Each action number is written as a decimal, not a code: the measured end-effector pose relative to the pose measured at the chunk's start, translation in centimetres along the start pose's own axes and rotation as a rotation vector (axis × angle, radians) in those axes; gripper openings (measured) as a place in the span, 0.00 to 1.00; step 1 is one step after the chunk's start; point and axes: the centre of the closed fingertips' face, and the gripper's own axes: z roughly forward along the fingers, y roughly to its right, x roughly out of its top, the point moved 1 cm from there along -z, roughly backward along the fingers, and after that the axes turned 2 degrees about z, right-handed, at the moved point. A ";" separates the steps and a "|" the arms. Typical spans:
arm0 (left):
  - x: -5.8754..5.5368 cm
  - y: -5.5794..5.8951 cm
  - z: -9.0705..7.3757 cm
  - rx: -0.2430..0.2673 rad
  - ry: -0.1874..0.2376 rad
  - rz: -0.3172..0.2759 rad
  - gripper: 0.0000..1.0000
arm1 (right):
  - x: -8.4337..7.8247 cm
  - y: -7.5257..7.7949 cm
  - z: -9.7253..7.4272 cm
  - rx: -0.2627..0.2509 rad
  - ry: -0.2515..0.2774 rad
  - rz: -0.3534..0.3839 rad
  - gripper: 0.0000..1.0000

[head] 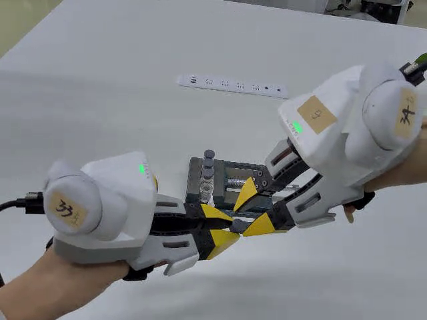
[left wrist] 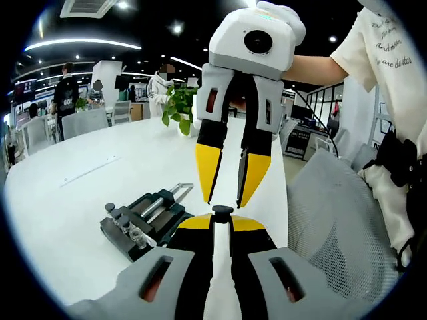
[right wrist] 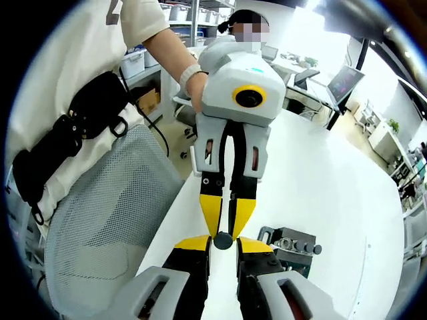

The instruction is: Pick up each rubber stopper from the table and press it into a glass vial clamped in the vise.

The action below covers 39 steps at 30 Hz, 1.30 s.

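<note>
Left gripper view: left tool [left wrist: 221, 219] pinches stopper [left wrist: 221, 211] (dark).

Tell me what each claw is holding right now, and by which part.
The left claw pinches a dark stopper by one end at its tips; the other end sticks out. The right claw is open close to it, gripping nothing.
</note>
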 end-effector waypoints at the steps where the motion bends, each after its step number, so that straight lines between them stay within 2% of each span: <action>1: 0.0 -0.2 0.0 0.004 0.004 -0.001 0.04 | -0.1 0.0 0.0 -0.002 -0.002 0.008 0.10; 9: 0.1 -0.3 0.0 0.017 0.016 -0.007 0.04 | -0.6 0.0 0.0 -0.004 -0.011 0.050 0.09; 18: 0.5 -0.6 0.1 0.053 0.039 -0.015 0.04 | -0.7 0.3 -0.1 -0.018 -0.009 0.060 0.08; 32: 0.6 -0.6 0.2 0.094 0.063 -0.020 0.04 | -0.7 0.3 -0.2 -0.023 -0.007 0.084 0.08; 39: 0.5 -0.6 0.3 0.104 0.058 -0.001 0.04 | -0.8 0.4 -0.1 -0.016 -0.019 0.100 0.07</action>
